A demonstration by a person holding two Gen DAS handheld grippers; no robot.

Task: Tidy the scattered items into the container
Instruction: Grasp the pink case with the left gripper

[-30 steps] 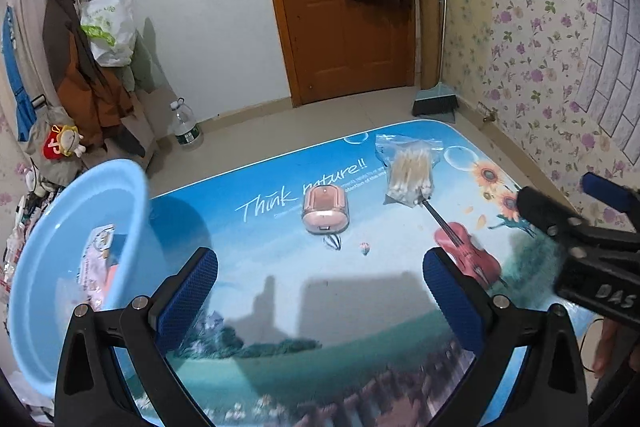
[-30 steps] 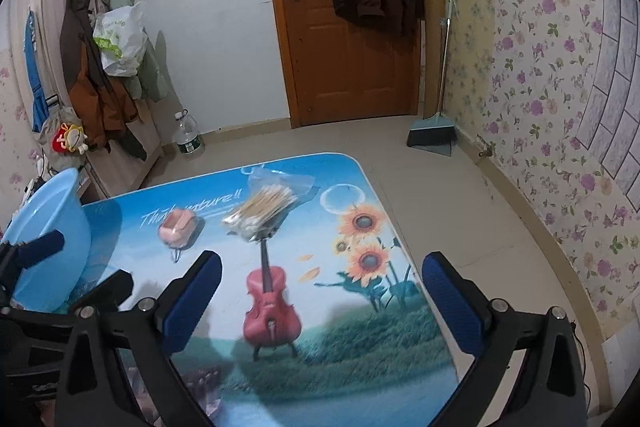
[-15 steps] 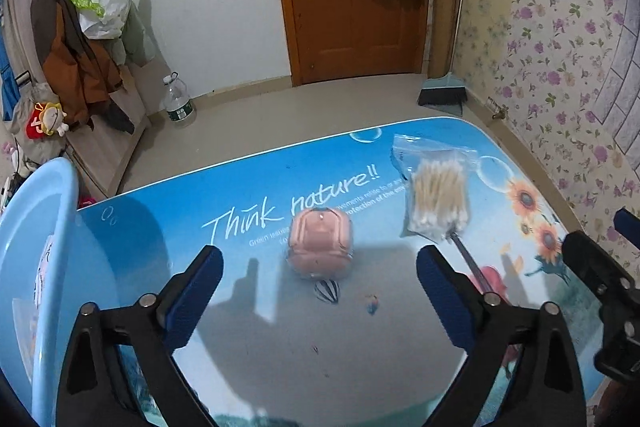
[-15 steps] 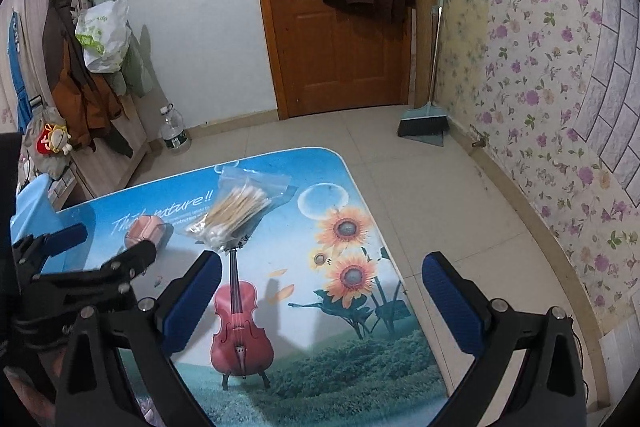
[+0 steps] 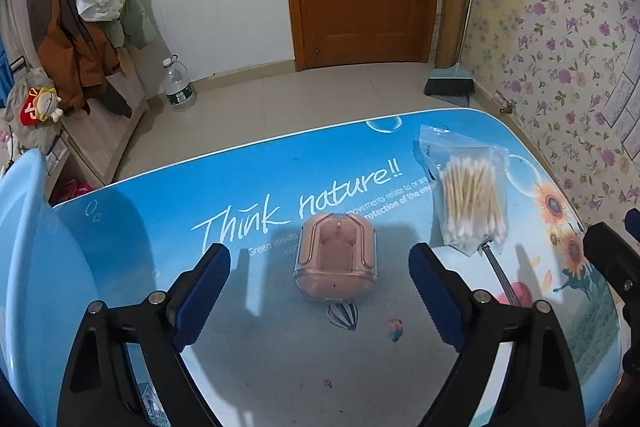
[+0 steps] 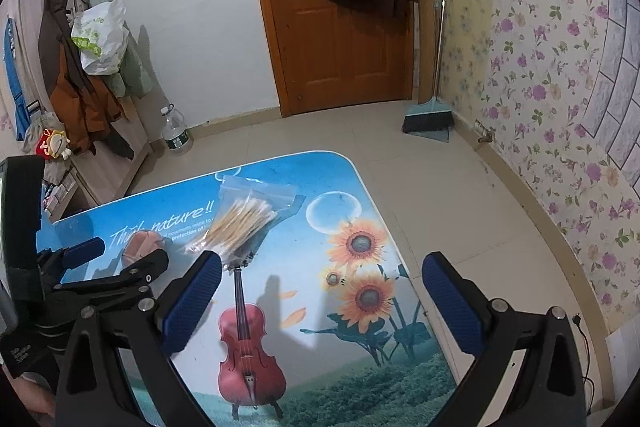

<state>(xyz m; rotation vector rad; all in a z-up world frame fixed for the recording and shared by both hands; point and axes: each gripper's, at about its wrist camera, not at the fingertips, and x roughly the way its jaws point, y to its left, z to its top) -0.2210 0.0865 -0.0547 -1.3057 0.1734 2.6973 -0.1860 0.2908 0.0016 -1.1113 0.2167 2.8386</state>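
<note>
A pink earbud case in a clear cover (image 5: 336, 261) lies on the printed table (image 5: 280, 359). My left gripper (image 5: 320, 291) is open, its blue pads either side of the case and just short of it. A clear bag of cotton swabs (image 5: 472, 205) lies to the right; it also shows in the right wrist view (image 6: 244, 219). The blue basin (image 5: 28, 267) stands at the left table edge. My right gripper (image 6: 320, 303) is open and empty above the violin and sunflower print. The pink case (image 6: 142, 247) is partly hidden there by the left gripper.
The table's far edge (image 5: 280, 143) drops to a tiled floor with a water bottle (image 5: 178, 85) and a broom (image 5: 452, 83). Coats and a bag hang at the left wall. The right gripper's finger (image 5: 612, 259) shows at the right edge.
My left gripper has moved forward and down toward the pink case, which now sits between its pads. The basin has slid to the left edge of view. The right gripper has shifted slightly.
</note>
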